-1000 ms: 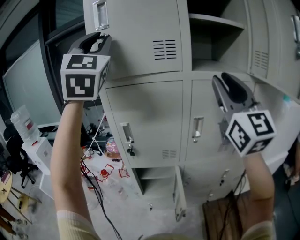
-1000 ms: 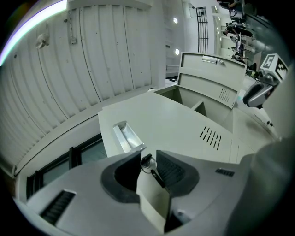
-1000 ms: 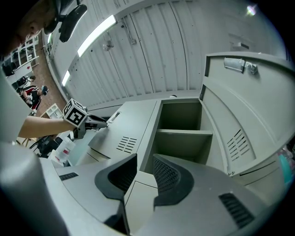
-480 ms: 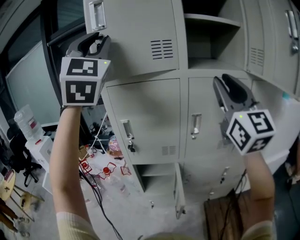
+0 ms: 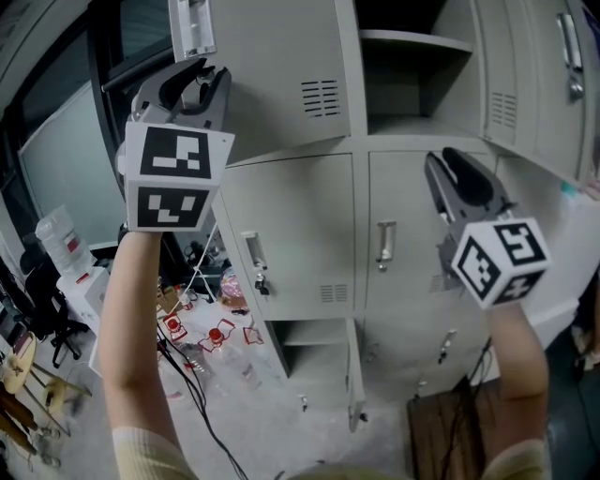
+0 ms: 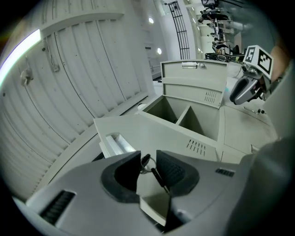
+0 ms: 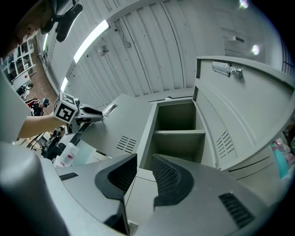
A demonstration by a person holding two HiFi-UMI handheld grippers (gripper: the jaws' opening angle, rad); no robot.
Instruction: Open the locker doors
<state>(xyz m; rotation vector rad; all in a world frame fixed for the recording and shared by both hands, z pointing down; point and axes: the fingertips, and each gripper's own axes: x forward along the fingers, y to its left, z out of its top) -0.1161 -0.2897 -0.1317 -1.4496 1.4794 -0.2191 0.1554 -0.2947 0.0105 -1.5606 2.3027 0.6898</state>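
The next door to open is, in our judgement, the closed upper-left door (image 5: 281,66). Its handle (image 5: 192,28) stands upright, directly above our left tool (image 5: 195,80) and close to it, so the left hand is much the nearer. That tool's jaws are partly apart and a dangling key (image 6: 146,162) shows in the gap, though nothing is gripped. Our right tool (image 5: 455,173), narrowly parted and empty, hangs well apart by the closed middle-right door (image 5: 412,281).
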